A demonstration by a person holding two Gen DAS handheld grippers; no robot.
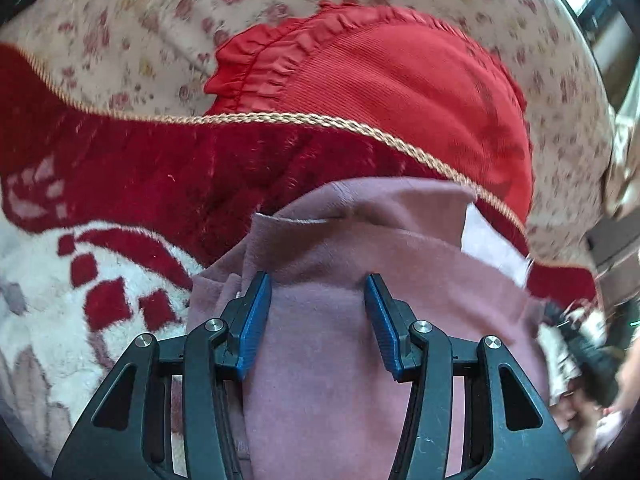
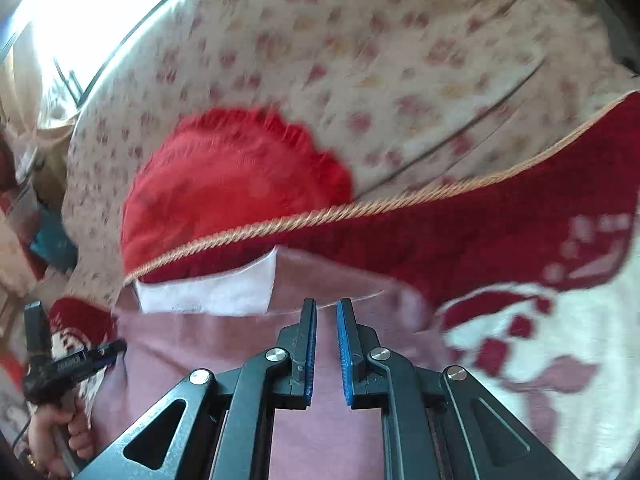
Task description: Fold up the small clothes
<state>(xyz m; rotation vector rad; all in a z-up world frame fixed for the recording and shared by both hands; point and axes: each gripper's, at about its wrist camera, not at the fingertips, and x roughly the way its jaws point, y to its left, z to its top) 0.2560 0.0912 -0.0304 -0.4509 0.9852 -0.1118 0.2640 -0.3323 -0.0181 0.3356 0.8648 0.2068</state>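
The red blanket (image 1: 168, 176) covers the near part of the red frilled garment (image 1: 400, 76). The mauve garment (image 1: 360, 264) runs under the left tongs (image 1: 318, 320), cut off by the lower edge. In the right wrist view the floral sheet (image 2: 360, 48) beyond the blanket is motion-blurred.

daylight | window glare top-left, right view | motion blur | fisheye edges

A bed under a floral sheet (image 1: 132, 32) carries a red-and-white plush blanket (image 1: 132, 184), a red ruffled garment (image 1: 400, 76), and a mauve garment (image 1: 320, 344), possibly folded.
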